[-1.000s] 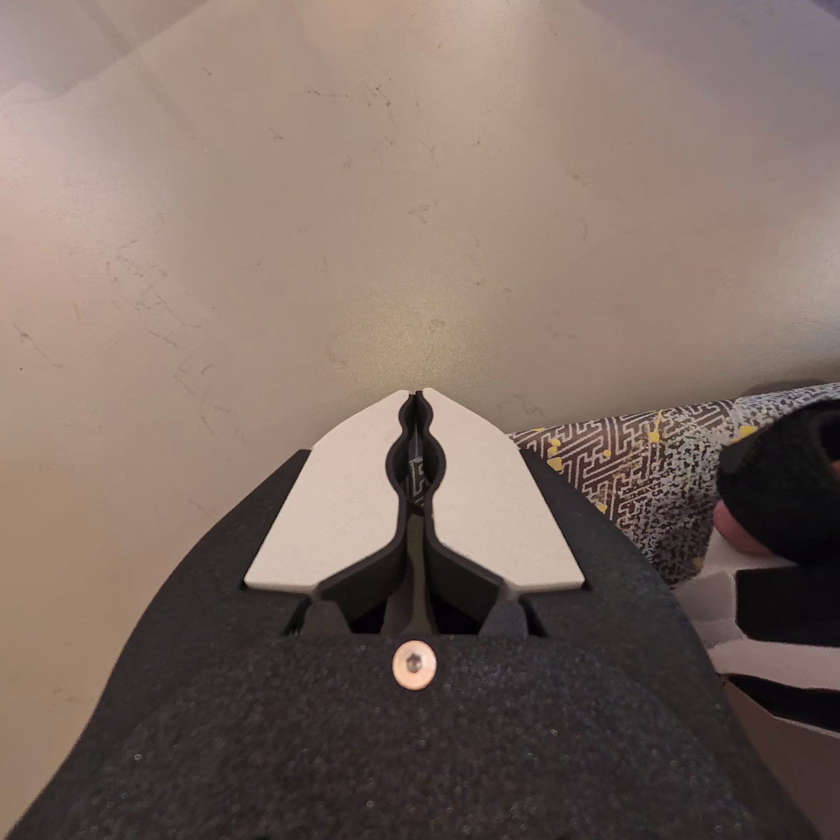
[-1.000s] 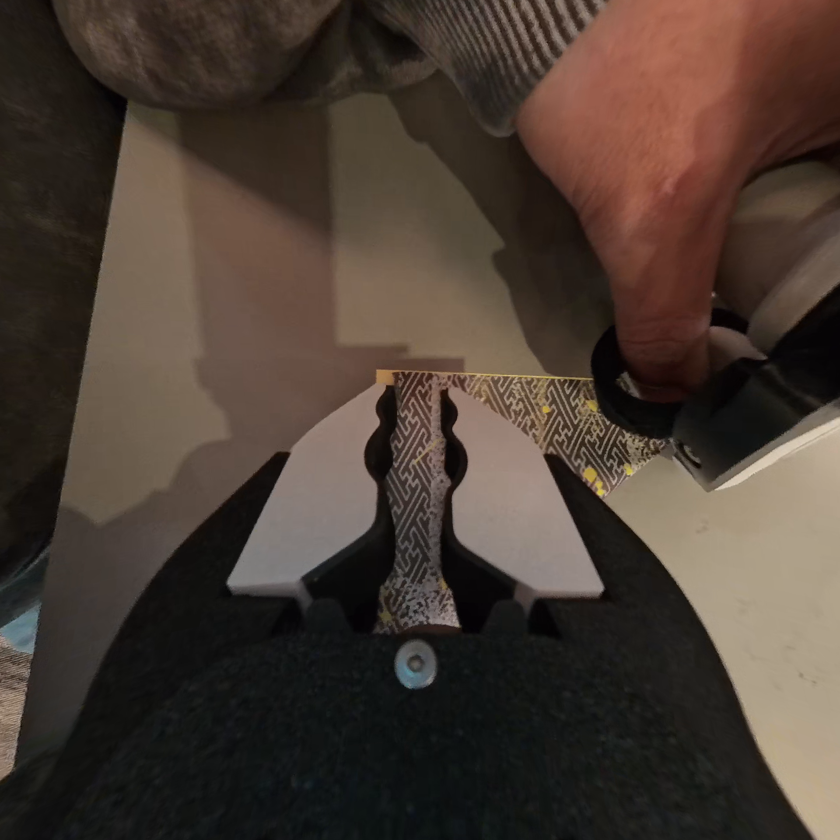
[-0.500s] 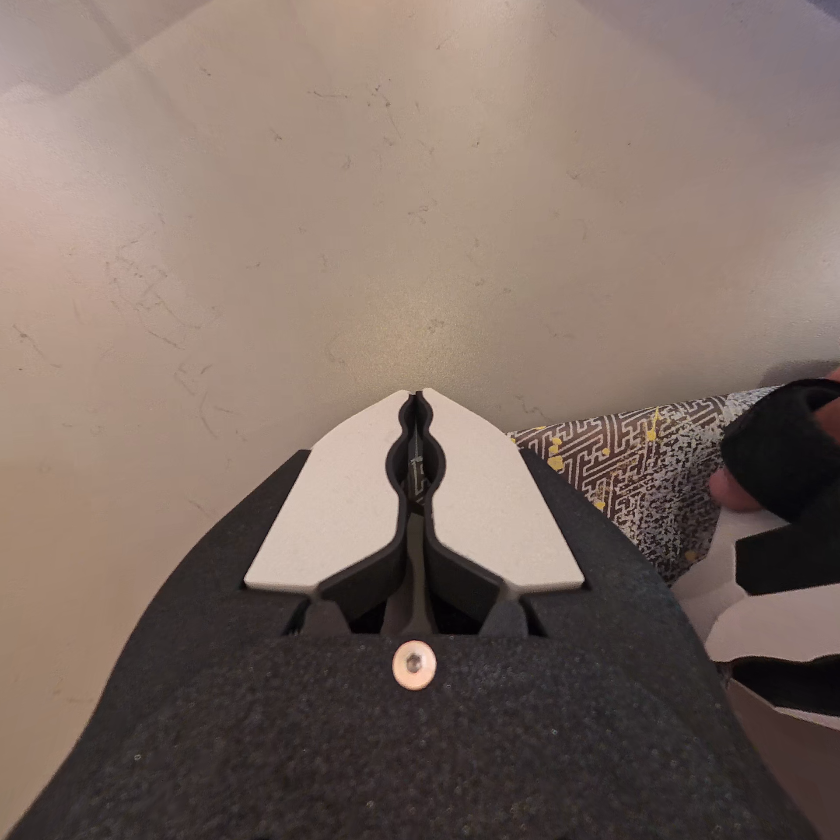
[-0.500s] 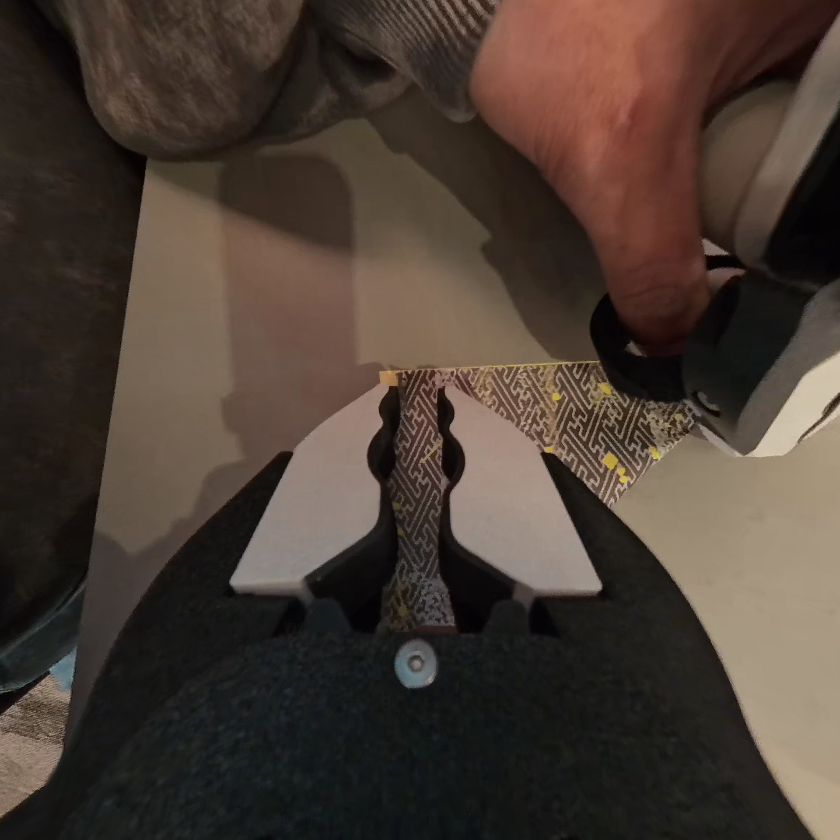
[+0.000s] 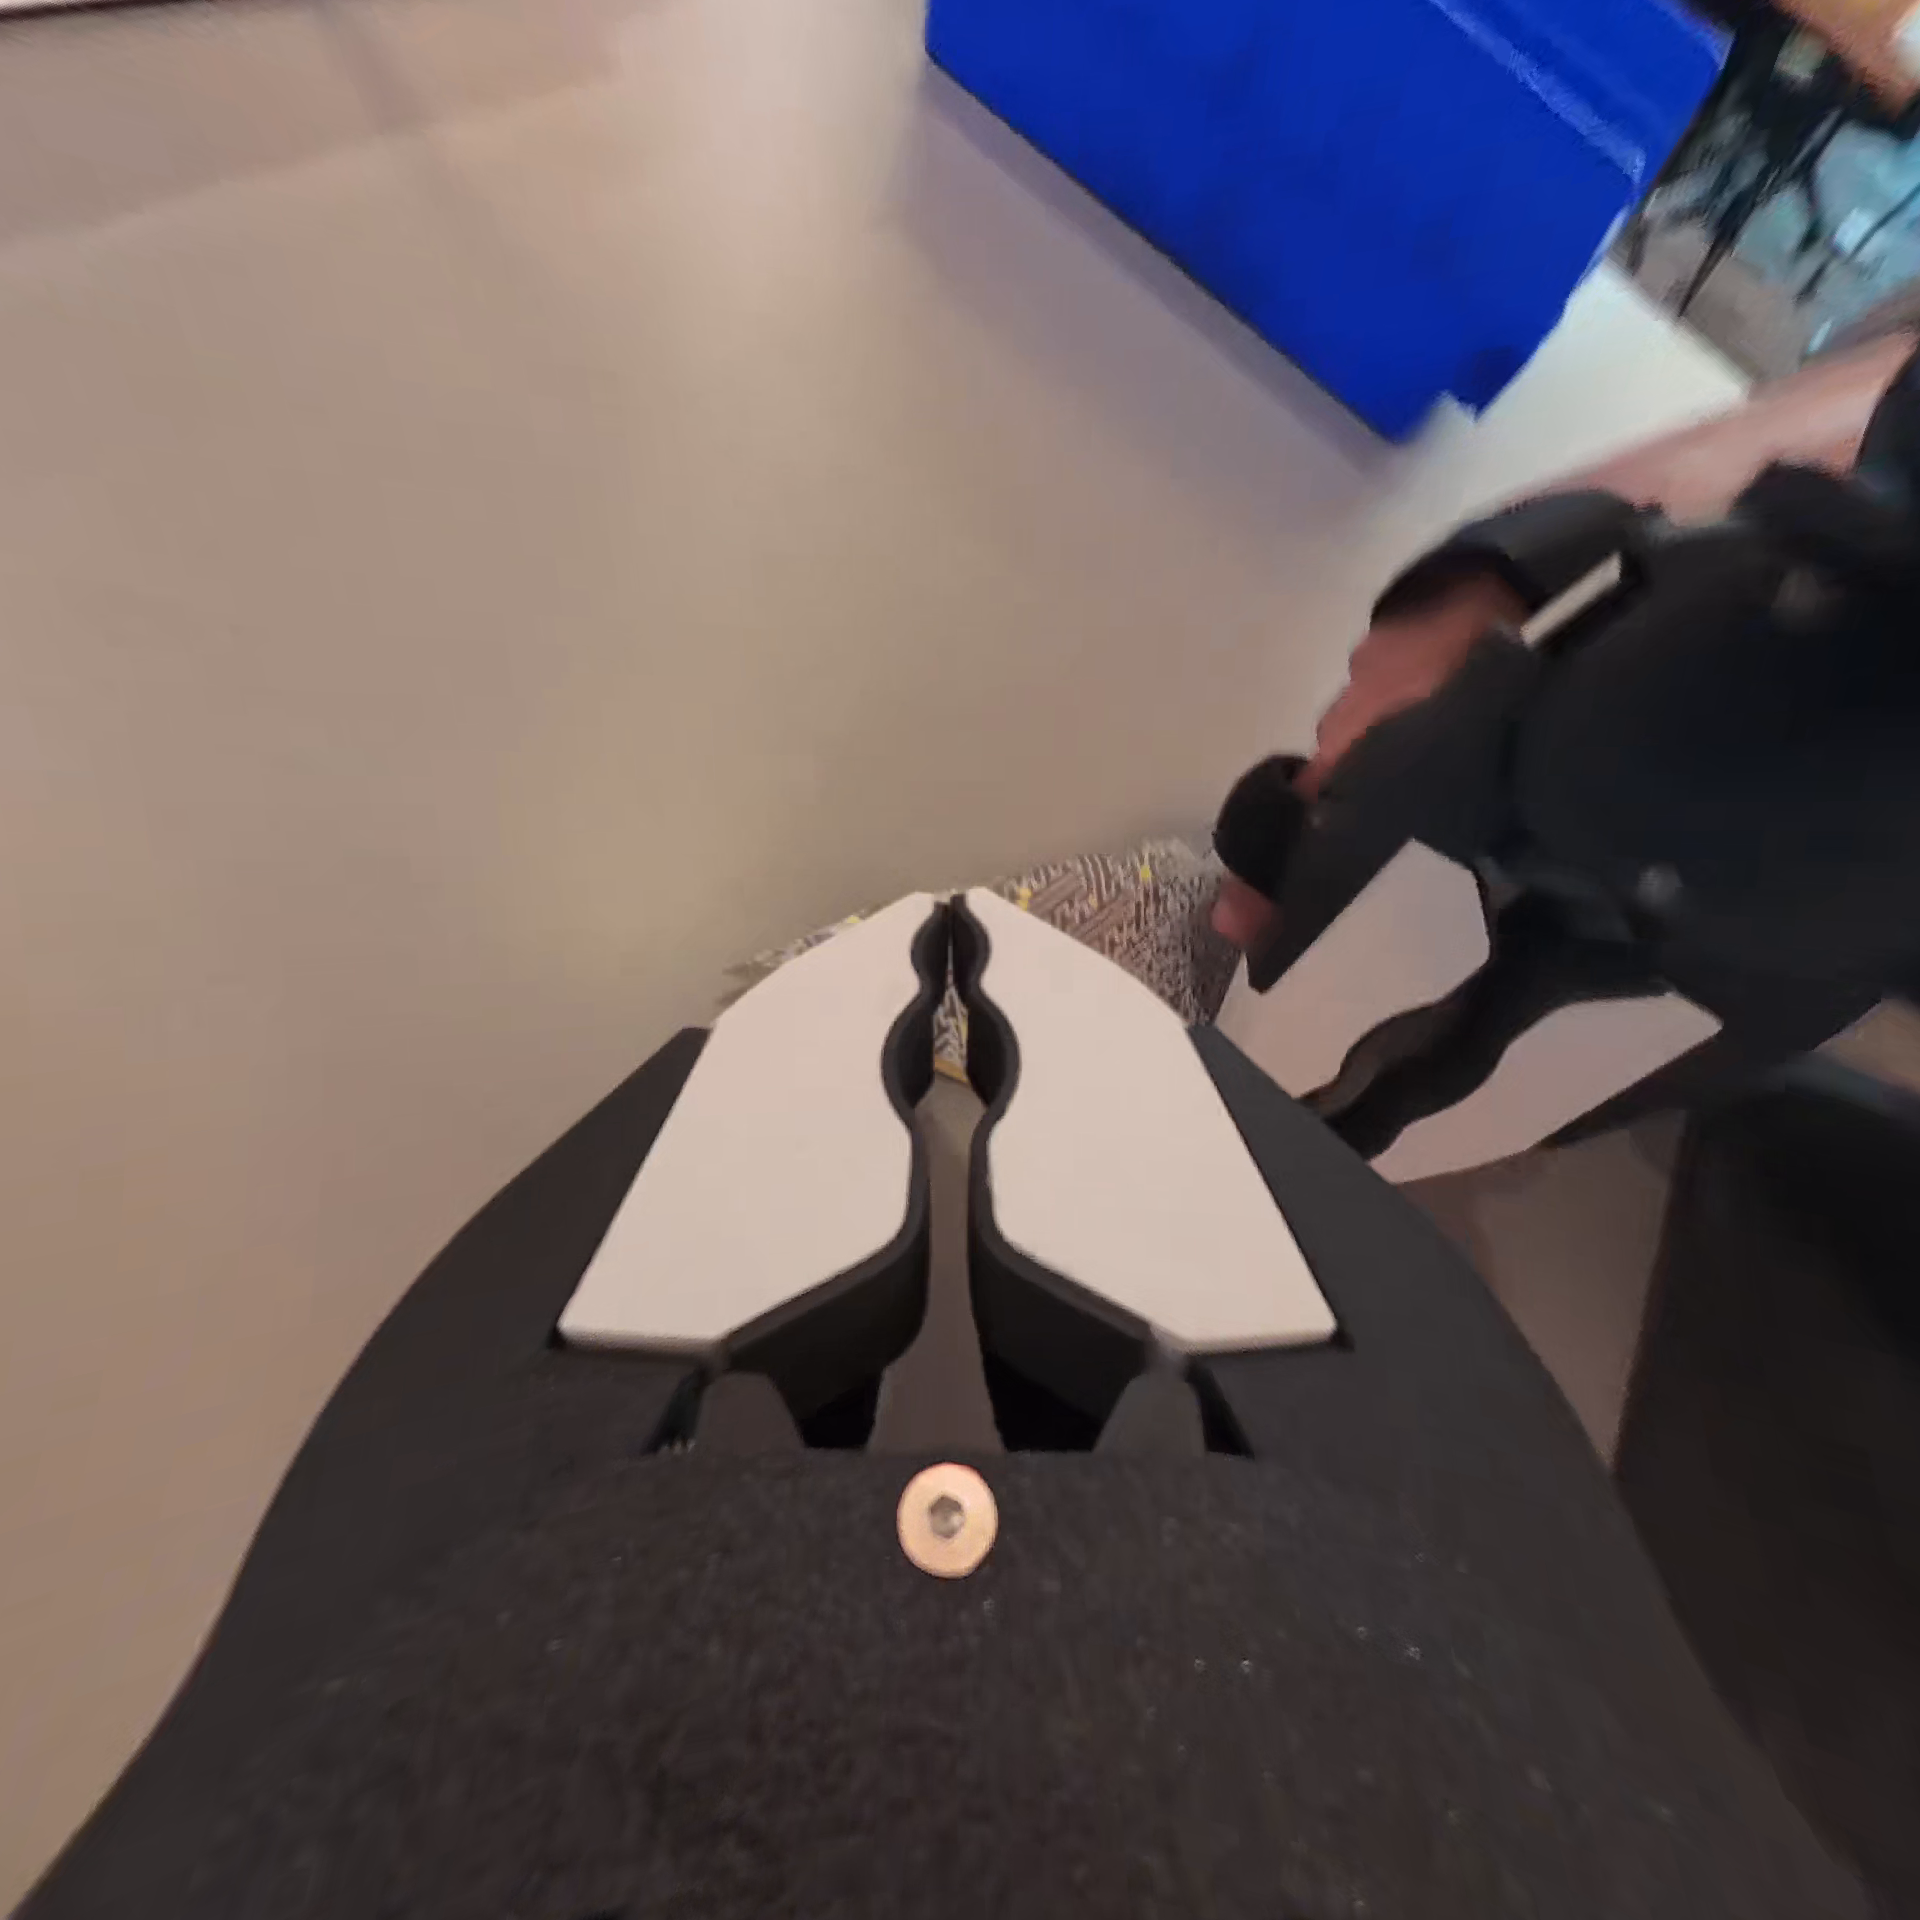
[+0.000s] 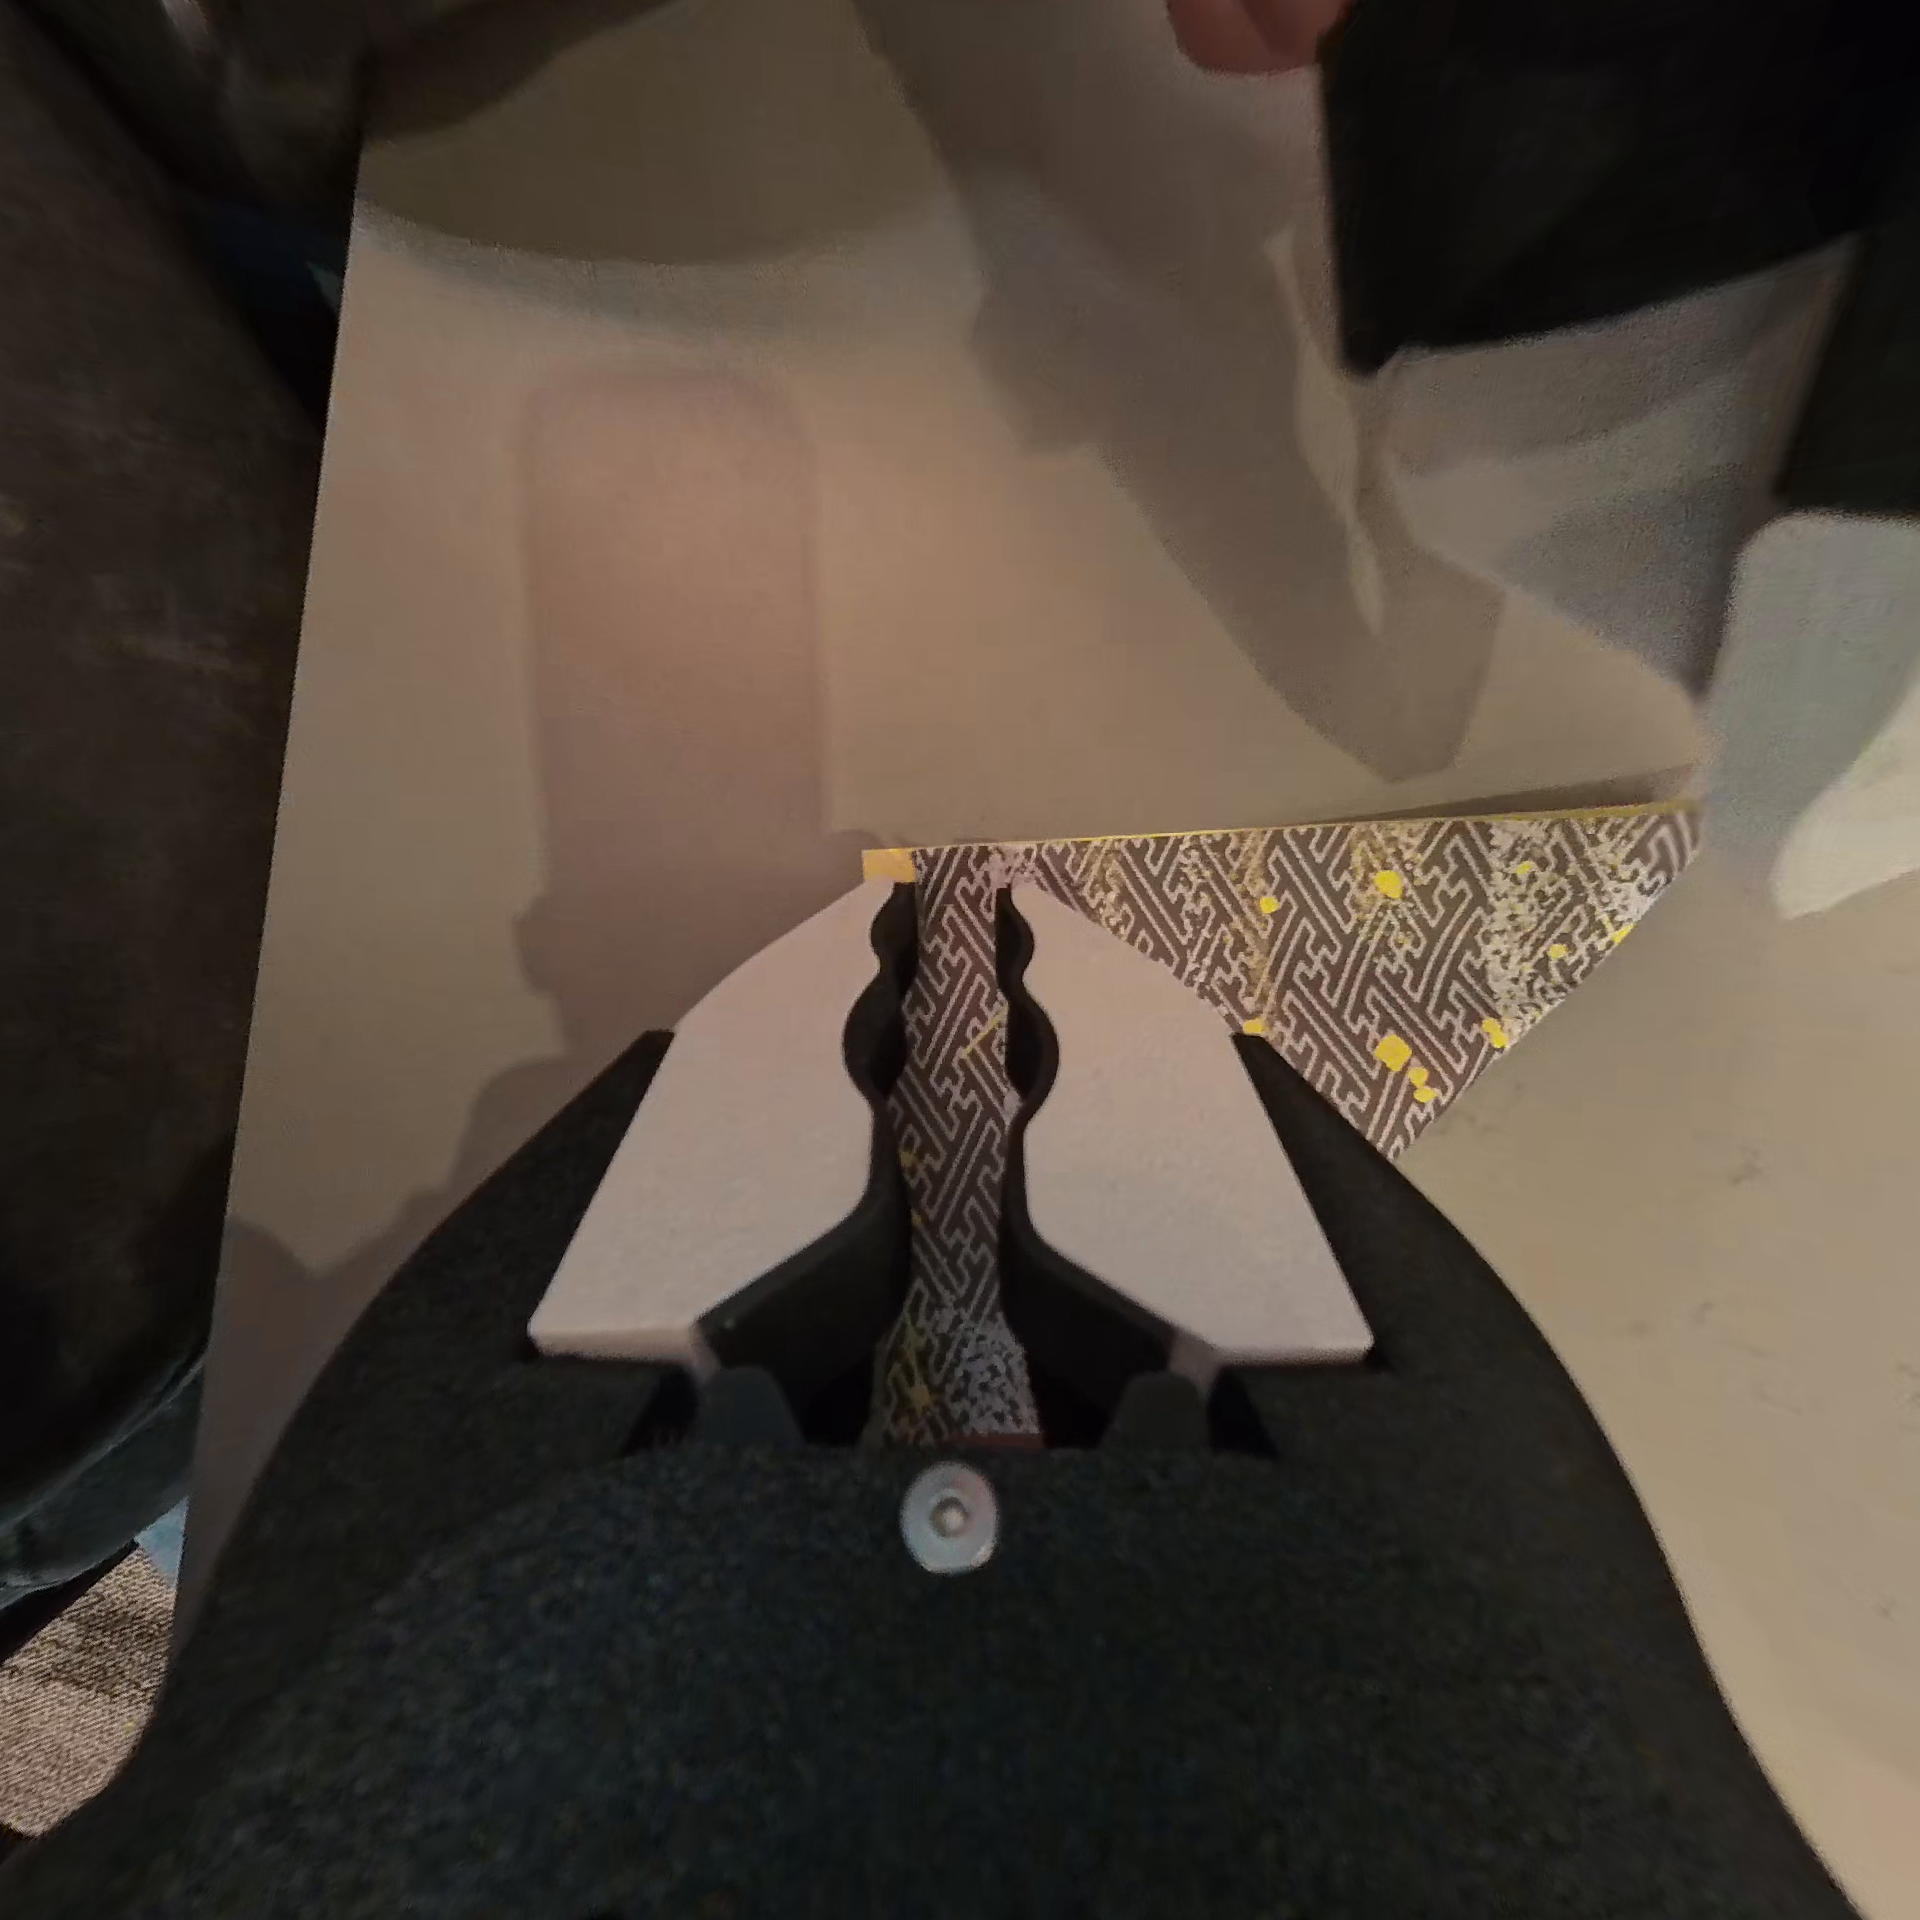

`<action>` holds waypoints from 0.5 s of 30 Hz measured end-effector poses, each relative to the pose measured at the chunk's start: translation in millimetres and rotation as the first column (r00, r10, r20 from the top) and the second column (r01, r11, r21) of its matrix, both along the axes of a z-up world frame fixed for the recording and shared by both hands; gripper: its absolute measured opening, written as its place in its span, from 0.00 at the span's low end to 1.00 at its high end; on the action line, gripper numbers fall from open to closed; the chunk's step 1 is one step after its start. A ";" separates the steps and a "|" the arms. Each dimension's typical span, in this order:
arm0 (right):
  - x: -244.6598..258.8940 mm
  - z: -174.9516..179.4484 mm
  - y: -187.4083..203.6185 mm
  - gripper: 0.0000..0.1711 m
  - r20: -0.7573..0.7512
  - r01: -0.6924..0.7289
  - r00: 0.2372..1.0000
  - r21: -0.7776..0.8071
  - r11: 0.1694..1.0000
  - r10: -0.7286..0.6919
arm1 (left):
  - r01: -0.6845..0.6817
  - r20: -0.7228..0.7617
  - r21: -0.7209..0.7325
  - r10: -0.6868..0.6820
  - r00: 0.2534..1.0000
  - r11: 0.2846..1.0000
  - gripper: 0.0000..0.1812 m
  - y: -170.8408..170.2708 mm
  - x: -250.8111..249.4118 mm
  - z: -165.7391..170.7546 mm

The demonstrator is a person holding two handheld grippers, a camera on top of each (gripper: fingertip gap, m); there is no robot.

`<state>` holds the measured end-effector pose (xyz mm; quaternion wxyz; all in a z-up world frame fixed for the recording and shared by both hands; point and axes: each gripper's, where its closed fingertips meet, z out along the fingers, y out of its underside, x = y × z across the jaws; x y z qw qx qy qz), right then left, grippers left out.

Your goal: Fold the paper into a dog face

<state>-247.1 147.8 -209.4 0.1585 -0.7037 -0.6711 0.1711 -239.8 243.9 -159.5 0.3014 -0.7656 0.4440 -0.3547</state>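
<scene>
1. Seen first from the left wrist view, the left gripper [image 5: 951, 914] with pale flat fingers on a black body has its jaws drawn together, tips all but touching. A sliver of the grey maze-patterned paper with yellow flecks [image 5: 1117, 920] shows in the narrow gap behind the tips, but whether it is pinched there or only lies beyond I cannot tell. The paper lies on the pale beige worktop [image 5: 520, 623] just past the tips. Blurred at the right, the right gripper [image 5: 1351, 1081] hangs over the paper's far side. A blue box [image 5: 1299, 177] stands toward the worktop's far right corner.

2. Next, the right wrist view: the right gripper's [image 6: 956, 894] jaws stand slightly parted, with the paper [image 6: 1351, 935] running between and under them. Contact is unclear, so a grasp cannot be confirmed.

3. Progress, as I judge it: the sheet already forms a triangle with its long folded edge toward the worktop's near edge. The ear flaps and the chin tip look unfolded, so most steps remain.
</scene>
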 end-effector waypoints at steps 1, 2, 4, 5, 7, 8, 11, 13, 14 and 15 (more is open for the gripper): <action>0.1 0.0 0.0 0.08 0.002 -0.001 1.000 -0.002 1.000 0.001 | -0.003 -0.029 0.023 0.004 1.000 1.000 0.01 -0.6 0.8 -2.4; 0.1 -0.2 0.2 0.08 0.003 -0.002 1.000 -0.001 1.000 0.002 | -0.008 -0.052 0.035 0.010 0.999 0.999 0.00 -0.8 2.3 -4.9; -0.1 -0.8 1.1 0.08 0.006 -0.004 1.000 0.000 1.000 0.004 | 0.011 -0.078 0.011 -0.010 0.997 1.000 0.00 -6.9 7.4 -11.9; -0.4 -0.6 0.8 0.08 0.007 -0.005 1.000 0.001 1.000 0.005 | 0.005 -0.099 0.005 -0.004 0.995 1.000 0.00 -7.2 8.3 -18.1; -0.9 -0.7 0.3 0.08 0.010 -0.005 1.000 0.002 1.000 0.005 | -0.035 -0.159 0.013 0.037 0.987 0.999 0.00 -0.8 5.5 -33.3; -0.9 -0.5 0.3 0.08 0.011 -0.004 1.000 0.004 1.000 0.004 | -0.049 -0.184 0.013 0.050 0.982 0.999 0.00 1.9 3.7 -40.0; -1.0 -0.1 0.0 0.08 0.013 0.000 1.000 0.006 1.000 0.000 | -0.085 -0.217 0.018 0.087 0.972 0.996 0.00 9.2 -0.2 -47.6; -0.7 -0.9 1.6 0.08 0.007 0.001 1.000 0.018 1.000 -0.001 | -0.111 -0.230 0.021 0.113 0.967 0.994 0.00 13.7 -2.6 -48.6; -0.8 -0.9 1.3 0.08 0.006 0.000 1.000 0.022 1.000 -0.001 | -0.121 -0.230 0.015 0.121 0.966 0.993 0.00 14.8 -3.2 -48.7; -0.8 -0.7 1.2 0.08 0.005 0.003 1.000 0.022 1.000 -0.003 | -0.132 -0.233 0.012 0.131 0.963 0.991 0.00 16.5 -4.1 -48.7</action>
